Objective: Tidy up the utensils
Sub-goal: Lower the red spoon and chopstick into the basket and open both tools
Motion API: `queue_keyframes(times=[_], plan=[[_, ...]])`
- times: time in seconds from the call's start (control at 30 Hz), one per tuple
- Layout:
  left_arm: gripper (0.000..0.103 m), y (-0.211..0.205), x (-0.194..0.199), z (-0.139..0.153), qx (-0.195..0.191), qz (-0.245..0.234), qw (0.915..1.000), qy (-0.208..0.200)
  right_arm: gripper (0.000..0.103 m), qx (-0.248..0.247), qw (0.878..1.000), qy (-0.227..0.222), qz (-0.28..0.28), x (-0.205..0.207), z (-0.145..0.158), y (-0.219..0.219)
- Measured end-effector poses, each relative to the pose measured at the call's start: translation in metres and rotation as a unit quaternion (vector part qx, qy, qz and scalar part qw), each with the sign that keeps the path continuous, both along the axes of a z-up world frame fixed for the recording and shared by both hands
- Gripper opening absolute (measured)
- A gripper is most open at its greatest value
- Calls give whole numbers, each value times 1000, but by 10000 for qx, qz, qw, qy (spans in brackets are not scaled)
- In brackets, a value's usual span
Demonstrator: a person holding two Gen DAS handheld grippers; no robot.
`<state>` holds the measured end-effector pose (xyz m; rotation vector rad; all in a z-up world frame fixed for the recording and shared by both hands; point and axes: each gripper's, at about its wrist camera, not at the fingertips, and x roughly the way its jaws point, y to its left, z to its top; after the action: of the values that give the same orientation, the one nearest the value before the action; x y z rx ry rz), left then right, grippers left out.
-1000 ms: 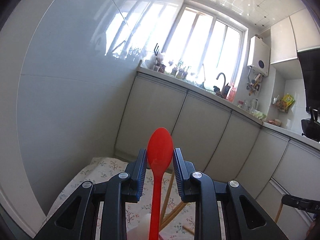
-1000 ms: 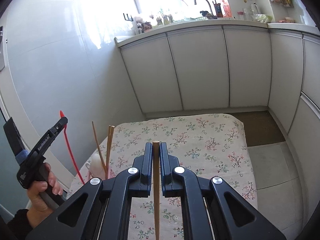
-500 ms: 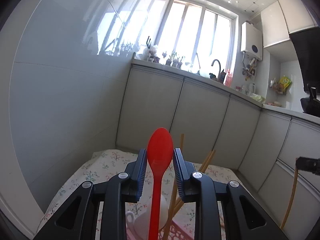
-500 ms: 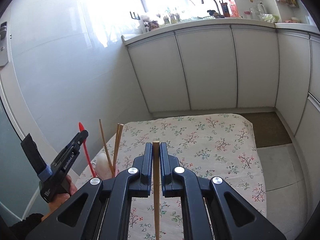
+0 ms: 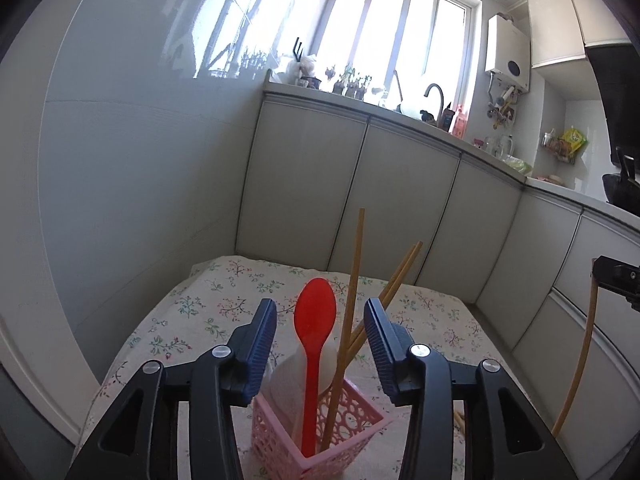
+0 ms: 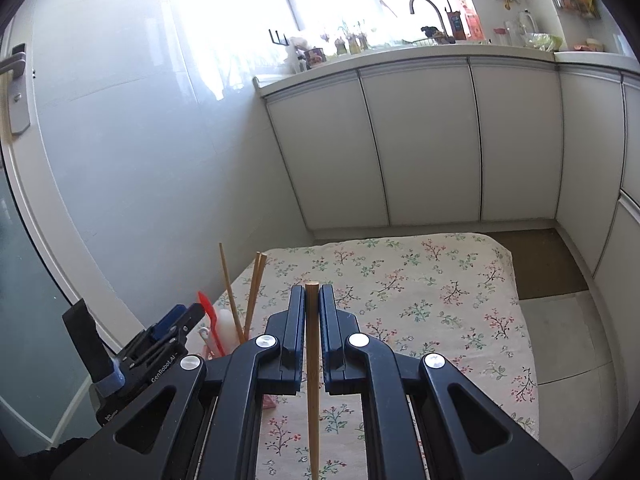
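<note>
Left claw is opening, red spoon loose between its jaws in the pink basket; right claw clamps a chopstick.

A pink perforated plastic basket stood on the table covered with a flower-printed cloth, near its left edge beside the glossy grey wall. In the basket stood a red plastic spoon, bowl up, with three wooden chopsticks leaning just to its right. The left gripper sat before the basket, its jaws opening on either side of the spoon without touching it. To the right, the right gripper held a single wooden chopstick upright above the table. White cabinets stood behind the table.
</note>
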<state>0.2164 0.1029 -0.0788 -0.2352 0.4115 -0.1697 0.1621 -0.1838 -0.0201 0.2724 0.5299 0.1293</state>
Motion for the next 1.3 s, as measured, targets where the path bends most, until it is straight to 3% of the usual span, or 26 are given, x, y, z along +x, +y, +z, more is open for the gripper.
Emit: queue_keyframes(times=[0.2,0.27,0.47,0.7,0.8,1.07,1.3], plan=[[71,14,-21,19,17,319,9969,720,7,48,9998,-192,-39,0,13,10],[74,19,-24,25,260,478,9923,1110,7,127,9994,-296,-90,0,19,14],[85,29,-46,25,655,791,9685,2267,7,248,9965,-744,-277,7,44,35],[86,41,-55,-17,906,879,9385,3213,7,24,9905,-1347,-273,21,69,75],[86,45,-53,-28,694,809,9350,3381,7,-73,9878,-1506,-397,32,70,94],[86,50,-41,-51,713,816,9223,3709,7,-35,9862,-1527,-643,70,35,128],[86,46,-40,-50,691,754,9241,3682,7,-276,9899,-1212,-679,91,-13,140]])
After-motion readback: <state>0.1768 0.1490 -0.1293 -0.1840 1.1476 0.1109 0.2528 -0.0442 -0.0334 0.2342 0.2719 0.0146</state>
